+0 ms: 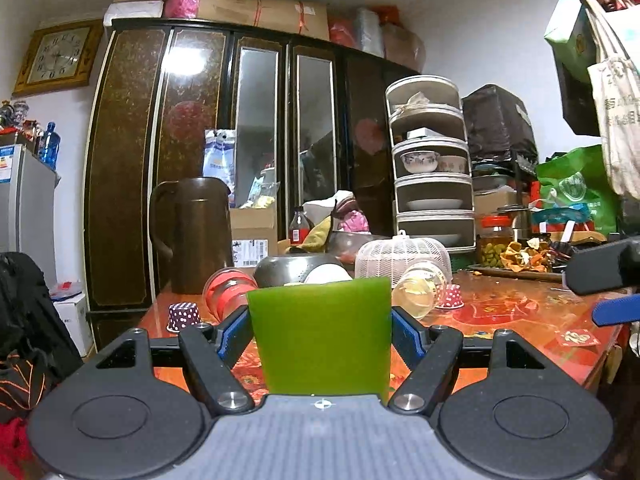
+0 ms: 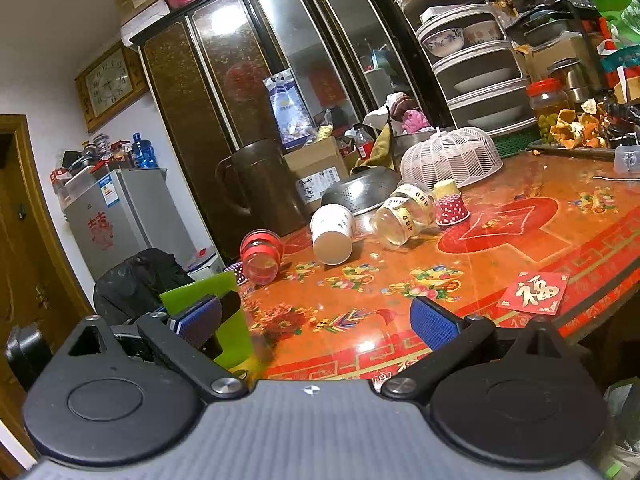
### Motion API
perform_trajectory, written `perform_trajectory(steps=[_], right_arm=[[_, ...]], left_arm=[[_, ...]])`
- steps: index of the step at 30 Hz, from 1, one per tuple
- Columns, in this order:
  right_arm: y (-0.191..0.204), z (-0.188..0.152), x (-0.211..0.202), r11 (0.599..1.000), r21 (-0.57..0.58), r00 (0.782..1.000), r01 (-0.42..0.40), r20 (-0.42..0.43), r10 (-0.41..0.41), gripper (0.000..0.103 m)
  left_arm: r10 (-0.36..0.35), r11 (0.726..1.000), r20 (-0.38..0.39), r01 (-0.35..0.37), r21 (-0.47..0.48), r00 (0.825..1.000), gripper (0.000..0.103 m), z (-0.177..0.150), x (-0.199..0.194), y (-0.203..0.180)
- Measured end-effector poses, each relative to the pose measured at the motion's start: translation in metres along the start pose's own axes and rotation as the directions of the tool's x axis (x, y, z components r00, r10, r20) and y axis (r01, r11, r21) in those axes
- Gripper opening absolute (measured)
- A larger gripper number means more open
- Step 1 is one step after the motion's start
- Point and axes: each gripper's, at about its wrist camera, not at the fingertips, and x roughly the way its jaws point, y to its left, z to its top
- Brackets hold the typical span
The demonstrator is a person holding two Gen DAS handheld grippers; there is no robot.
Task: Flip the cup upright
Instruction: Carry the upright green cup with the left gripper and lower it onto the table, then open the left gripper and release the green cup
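Your left hand-held gripper [image 1: 320, 332] clamps the green plastic cup [image 1: 322, 340], wide end up; right hand-held gripper [image 2: 316, 320] gapes wide, holding nothing, above the surface [image 2: 500, 240].

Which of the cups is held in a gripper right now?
The green cup, clamped in the left gripper. The white paper cup and clear cup lie on the table.
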Motion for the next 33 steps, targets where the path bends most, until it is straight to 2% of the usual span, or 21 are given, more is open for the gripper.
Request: perform_trajectory(steps=[9,10,12,14,16,18,21,24,26,29,33], right_arm=[[0.005,-0.002,0.003,1.000,-0.012,1.000,-0.012,-0.020,0.011,0.102],[0.005,-0.002,0.003,1.000,-0.013,1.000,-0.012,-0.022,0.012,0.102],[0.006,-0.003,0.003,1.000,-0.014,1.000,-0.015,-0.025,0.014,0.102],[0.006,-0.003,0.003,1.000,-0.014,0.999,-0.015,-0.029,0.015,0.102],[0.006,-0.004,0.003,1.000,-0.013,0.999,-0.015,-0.032,0.015,0.102],[0.005,-0.004,0.003,1.000,-0.012,0.999,-0.016,-0.033,0.016,0.102],[0.006,-0.003,0.003,1.000,-0.014,0.999,-0.011,-0.033,0.010,0.102],[0.014,-0.001,0.000,0.999,-0.047,0.999,0.018,-0.049,-0.020,0.102],[0.023,0.003,-0.002,0.996,-0.074,0.996,0.053,-0.073,-0.058,0.102],[0.049,0.013,-0.009,0.983,-0.164,0.989,0.084,-0.106,-0.102,0.102],[0.083,0.028,-0.030,0.963,-0.269,0.992,0.018,-0.118,-0.051,0.102]], left_arm=[[-0.054,0.998,-0.024,0.054,0.016,0.998,0.077,0.004,-0.006,0.004],[-0.064,0.998,-0.032,0.065,0.012,0.997,0.079,0.005,-0.006,0.004],[-0.078,0.997,-0.033,0.078,0.009,0.996,0.091,0.006,-0.007,0.005],[-0.079,0.997,-0.030,0.079,0.013,0.996,0.096,0.006,-0.007,0.005],[-0.095,0.995,-0.038,0.096,0.008,0.995,0.097,0.006,-0.007,0.006],[-0.106,0.994,-0.061,0.107,0.012,0.992,0.103,0.004,-0.004,0.007],[-0.112,0.994,-0.105,0.111,-0.015,0.988,0.103,0.001,-0.006,0.014],[-0.176,0.979,-0.127,0.161,-0.122,0.976,0.103,0.008,-0.026,0.039],[-0.175,0.976,-0.187,0.146,-0.162,0.967,0.103,0.025,-0.035,0.053],[-0.173,0.981,-0.292,0.137,-0.139,0.941,0.103,0.057,-0.042,0.063],[-0.178,0.982,-0.395,0.137,-0.131,0.901,0.103,0.090,-0.061,0.073]])
